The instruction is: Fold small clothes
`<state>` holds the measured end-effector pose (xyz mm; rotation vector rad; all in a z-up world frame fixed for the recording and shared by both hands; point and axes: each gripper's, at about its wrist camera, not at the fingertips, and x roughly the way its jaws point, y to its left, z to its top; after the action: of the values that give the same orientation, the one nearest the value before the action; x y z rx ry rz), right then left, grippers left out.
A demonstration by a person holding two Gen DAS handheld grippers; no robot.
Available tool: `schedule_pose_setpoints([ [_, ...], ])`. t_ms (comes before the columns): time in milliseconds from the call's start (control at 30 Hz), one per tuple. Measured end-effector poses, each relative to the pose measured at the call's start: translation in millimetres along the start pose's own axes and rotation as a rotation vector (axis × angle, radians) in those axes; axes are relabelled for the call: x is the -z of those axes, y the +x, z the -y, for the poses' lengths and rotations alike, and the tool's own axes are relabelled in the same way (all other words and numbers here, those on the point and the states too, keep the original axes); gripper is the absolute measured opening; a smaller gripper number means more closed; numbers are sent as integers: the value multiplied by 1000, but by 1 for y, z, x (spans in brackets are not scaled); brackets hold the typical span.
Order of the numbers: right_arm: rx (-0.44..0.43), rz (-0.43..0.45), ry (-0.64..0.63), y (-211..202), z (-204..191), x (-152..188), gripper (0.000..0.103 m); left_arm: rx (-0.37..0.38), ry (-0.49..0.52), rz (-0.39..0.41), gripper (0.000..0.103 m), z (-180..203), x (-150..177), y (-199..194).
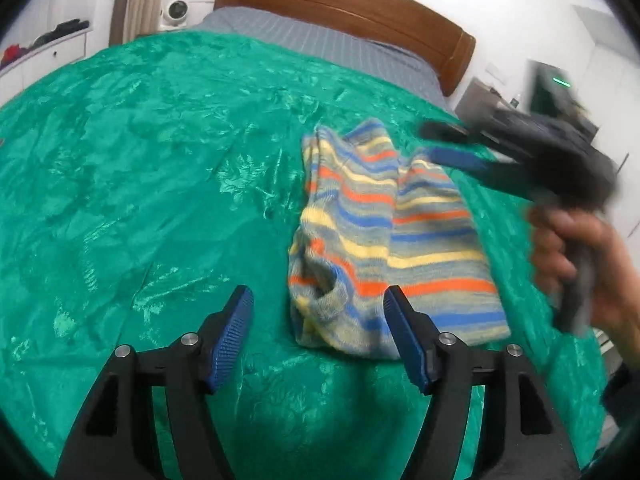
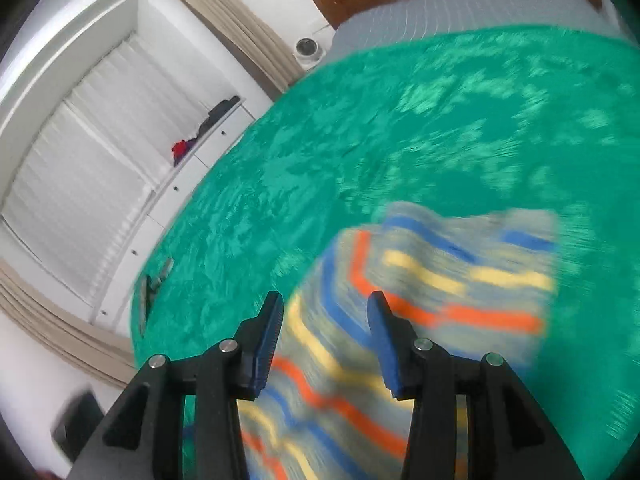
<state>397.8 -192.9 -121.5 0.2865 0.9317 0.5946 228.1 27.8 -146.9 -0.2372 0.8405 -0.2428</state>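
Note:
A small striped knit garment [image 1: 384,240], in blue, orange, yellow and grey, lies folded lengthwise on the green bedspread [image 1: 140,168]. My left gripper [image 1: 318,300] is open and empty, just above the garment's near left corner. My right gripper [image 1: 440,144] shows blurred in the left wrist view, held by a hand above the garment's far right edge, its jaws apart. In the right wrist view the right gripper [image 2: 326,304] is open and empty over the blurred garment [image 2: 420,300].
A wooden headboard [image 1: 340,4] and grey striped sheet [image 1: 320,40] lie at the far end of the bed. White drawers with clothes on top [image 1: 48,48] stand at left. A white round device [image 1: 176,10] sits by the curtain.

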Motion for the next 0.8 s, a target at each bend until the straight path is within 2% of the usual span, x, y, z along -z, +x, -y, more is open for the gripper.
schedule_pose_setpoints([
  [67, 62, -24, -106, -22, -11, 23, 44, -80, 9, -4, 68, -3, -6, 12],
  [133, 92, -53, -180, -34, -20, 50, 44, -176, -30, -43, 64, -15, -11, 28],
  [200, 136, -132, -191, -31, -15, 83, 44, -167, -87, -76, 65, -29, -13, 39],
  [233, 213, -211, -187, -19, -10, 104, 45, -156, -99, -83, 65, -31, -15, 38],
  [267, 240, -242, -177, -15, -5, 115, 45, -154, -95, -87, 66, -31, -17, 36],
  [367, 211, -162, -119, -35, -3, 121, 45, -127, -49, -48, 69, -31, -33, 21],
  [467, 223, -56, -140, -54, -10, 101, 45, -72, 31, -21, 82, -23, -63, 20],
  [533, 228, -21, -163, -57, -15, 84, 45, -30, 87, -76, 86, -14, -95, 46],
  [633, 195, 17, -180, -51, -22, 64, 45, -50, 161, -135, 86, 5, -122, 94],
  [667, 173, 19, -181, -44, -23, 61, 45, -60, 185, -166, 83, 11, -124, 108],
  [700, 157, 14, -177, -39, -23, 60, 45, -89, 213, -199, 67, 14, -124, 122],
  [733, 144, -7, -167, -28, -21, 61, 45, -164, 250, -234, 56, 15, -123, 141],
  [767, 154, -46, -154, -16, -17, 65, 45, -200, 242, -246, 50, 11, -123, 149],
  [800, 197, -90, -136, -1, -8, 73, 45, -213, 211, -237, 50, 5, -124, 151],
])
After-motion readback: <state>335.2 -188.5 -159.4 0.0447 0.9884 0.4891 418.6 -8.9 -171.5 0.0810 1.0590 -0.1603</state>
